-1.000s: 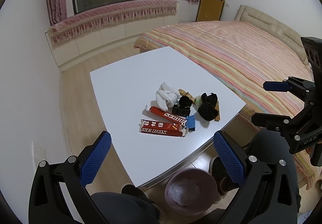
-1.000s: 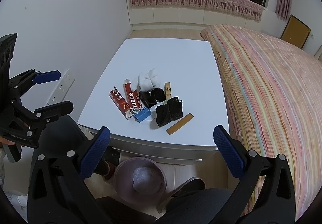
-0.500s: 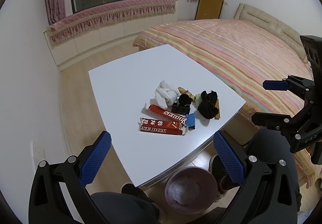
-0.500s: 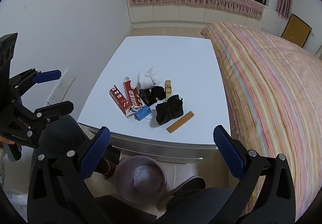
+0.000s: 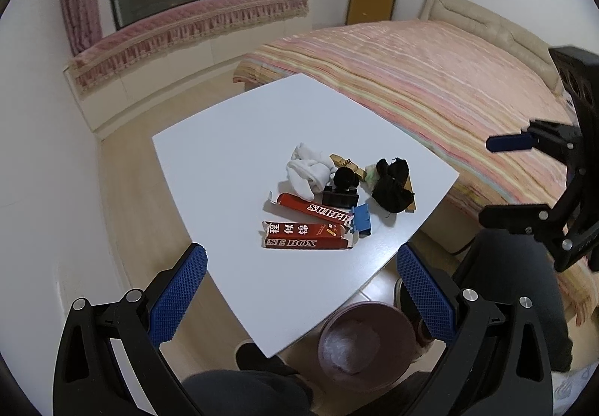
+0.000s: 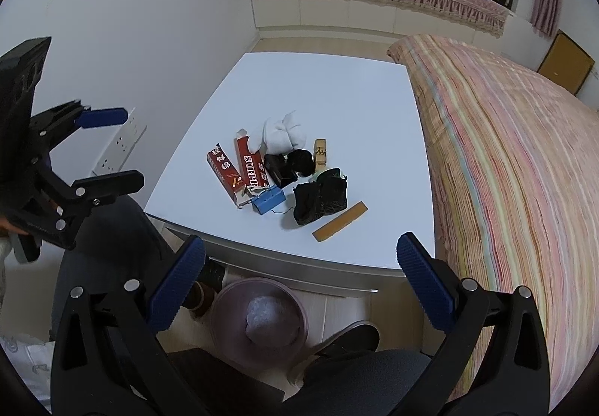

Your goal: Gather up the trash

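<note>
1. Site: we find the trash heaped near the front edge of the white tabletop point(image 6: 337, 86); the pink bin point(image 6: 262, 318) stands on the floor just below that edge.
2. Red cartons point(image 5: 305, 234), two: we judge them light, stiff, crushable; take across the narrow width, mid-length.
3. White crumpled wad point(image 5: 309, 171), one: soft, near weightless; pinch any raised fold.
4. Black fabric bundle point(image 6: 320, 195), one: limp, may trail thread; gather at the top.
5. Blue block point(image 6: 268, 201), one: small, rigid; grip the flat sides.
6. Tan flat strip point(image 6: 340, 220), one: thin, lying flush; hard to lift, slide to the edge first.
7. Small black pieces and a wooden piece behind: count uncertain.
8. Left gripper point(image 5: 299, 296) and right gripper point(image 6: 299, 285): both spread wide, empty, above the near edge.
</note>
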A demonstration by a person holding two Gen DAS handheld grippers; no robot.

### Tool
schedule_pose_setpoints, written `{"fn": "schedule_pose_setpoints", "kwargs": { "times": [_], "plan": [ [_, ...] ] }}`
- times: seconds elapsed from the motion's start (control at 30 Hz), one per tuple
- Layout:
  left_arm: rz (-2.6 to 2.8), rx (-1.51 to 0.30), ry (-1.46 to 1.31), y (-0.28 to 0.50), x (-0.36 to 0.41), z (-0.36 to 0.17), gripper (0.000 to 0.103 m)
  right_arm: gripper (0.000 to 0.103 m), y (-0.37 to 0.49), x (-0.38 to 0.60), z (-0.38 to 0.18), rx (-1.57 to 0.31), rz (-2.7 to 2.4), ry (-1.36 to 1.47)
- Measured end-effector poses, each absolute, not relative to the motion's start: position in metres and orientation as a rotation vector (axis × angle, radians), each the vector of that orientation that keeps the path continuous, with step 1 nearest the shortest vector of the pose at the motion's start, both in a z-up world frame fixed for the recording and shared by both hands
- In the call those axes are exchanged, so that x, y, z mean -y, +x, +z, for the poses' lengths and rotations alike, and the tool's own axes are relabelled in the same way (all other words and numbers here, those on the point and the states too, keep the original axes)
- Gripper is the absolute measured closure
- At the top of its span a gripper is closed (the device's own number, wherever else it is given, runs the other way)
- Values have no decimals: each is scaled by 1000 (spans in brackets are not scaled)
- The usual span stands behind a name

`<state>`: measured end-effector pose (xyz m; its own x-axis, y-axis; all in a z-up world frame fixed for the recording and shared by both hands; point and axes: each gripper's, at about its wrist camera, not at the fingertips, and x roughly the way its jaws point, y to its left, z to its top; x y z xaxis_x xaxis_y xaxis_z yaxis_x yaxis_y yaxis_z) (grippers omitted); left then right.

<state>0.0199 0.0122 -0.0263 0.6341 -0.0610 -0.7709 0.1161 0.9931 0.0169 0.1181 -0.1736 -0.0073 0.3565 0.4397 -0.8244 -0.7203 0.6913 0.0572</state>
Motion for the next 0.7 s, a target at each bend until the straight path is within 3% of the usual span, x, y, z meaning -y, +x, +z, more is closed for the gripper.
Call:
{"fn": "schedule_pose_setpoints", "kwargs": {
  "times": [0.7],
  "plan": [
    [-739,-1070,630,99,1,-63,6,3,149,159,-8,-983,800,-427]
  ]
}}
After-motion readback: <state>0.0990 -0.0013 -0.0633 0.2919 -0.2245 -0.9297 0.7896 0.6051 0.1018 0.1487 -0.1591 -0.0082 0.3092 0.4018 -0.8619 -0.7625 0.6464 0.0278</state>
